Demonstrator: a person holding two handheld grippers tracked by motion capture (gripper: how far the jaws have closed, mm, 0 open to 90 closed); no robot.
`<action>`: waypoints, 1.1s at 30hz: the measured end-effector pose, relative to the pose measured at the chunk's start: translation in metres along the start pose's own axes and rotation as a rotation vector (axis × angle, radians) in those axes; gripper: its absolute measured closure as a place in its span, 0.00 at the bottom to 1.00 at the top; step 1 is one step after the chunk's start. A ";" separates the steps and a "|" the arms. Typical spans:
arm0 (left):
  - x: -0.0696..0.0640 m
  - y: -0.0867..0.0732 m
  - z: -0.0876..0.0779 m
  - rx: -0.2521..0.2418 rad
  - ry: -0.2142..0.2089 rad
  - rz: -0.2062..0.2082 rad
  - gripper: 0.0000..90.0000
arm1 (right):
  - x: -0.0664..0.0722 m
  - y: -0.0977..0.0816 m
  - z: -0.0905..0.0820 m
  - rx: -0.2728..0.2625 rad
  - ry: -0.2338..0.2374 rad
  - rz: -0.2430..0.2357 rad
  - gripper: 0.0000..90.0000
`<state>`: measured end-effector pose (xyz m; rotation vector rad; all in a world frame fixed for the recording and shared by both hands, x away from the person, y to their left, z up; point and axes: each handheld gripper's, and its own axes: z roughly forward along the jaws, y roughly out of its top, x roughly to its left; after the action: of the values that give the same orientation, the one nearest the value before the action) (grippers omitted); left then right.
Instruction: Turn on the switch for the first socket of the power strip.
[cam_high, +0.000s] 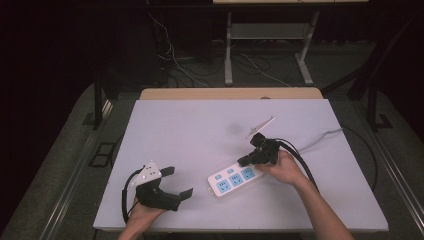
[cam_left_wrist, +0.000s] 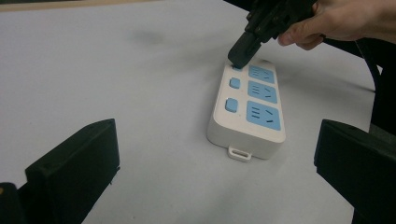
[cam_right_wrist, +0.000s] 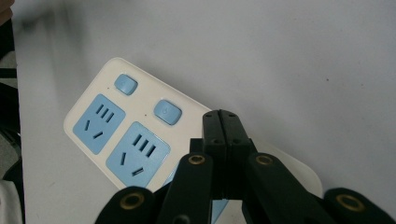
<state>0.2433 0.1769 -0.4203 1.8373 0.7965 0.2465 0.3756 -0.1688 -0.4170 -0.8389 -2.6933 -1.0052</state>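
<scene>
A white power strip (cam_high: 231, 179) with three blue sockets and a row of blue switch buttons lies on the white table (cam_high: 200, 130), right of centre near the front. My right gripper (cam_high: 244, 161) is shut, and its joined tips come down on the strip's far end, over the last button. In the left gripper view that black tip (cam_left_wrist: 240, 55) covers the far button of the strip (cam_left_wrist: 250, 112). In the right gripper view the closed jaws (cam_right_wrist: 223, 116) hide that button, while two others (cam_right_wrist: 167, 111) stay visible. My left gripper (cam_high: 179, 182) rests open at the front left, holding nothing and aimed at the strip.
The strip's grey cable (cam_high: 325, 135) runs off to the right across the table. A wooden board (cam_high: 230, 93) lines the far edge. Beyond it are a desk frame (cam_high: 229, 50) and loose wires on the floor. Bare tabletop lies to the left and behind.
</scene>
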 end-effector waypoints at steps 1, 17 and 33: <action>0.000 0.000 0.000 0.000 0.000 0.000 0.00 | 0.001 0.000 0.000 0.002 -0.006 -0.005 1.00; 0.001 0.000 0.001 0.006 -0.004 0.002 0.00 | 0.003 -0.003 0.000 -0.018 -0.021 -0.045 1.00; 0.002 0.000 0.000 0.003 -0.003 -0.002 0.00 | 0.004 0.002 -0.007 0.003 -0.022 -0.073 1.00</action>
<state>0.2452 0.1781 -0.4212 1.8396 0.7974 0.2415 0.3727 -0.1701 -0.4087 -0.7600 -2.7617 -1.0129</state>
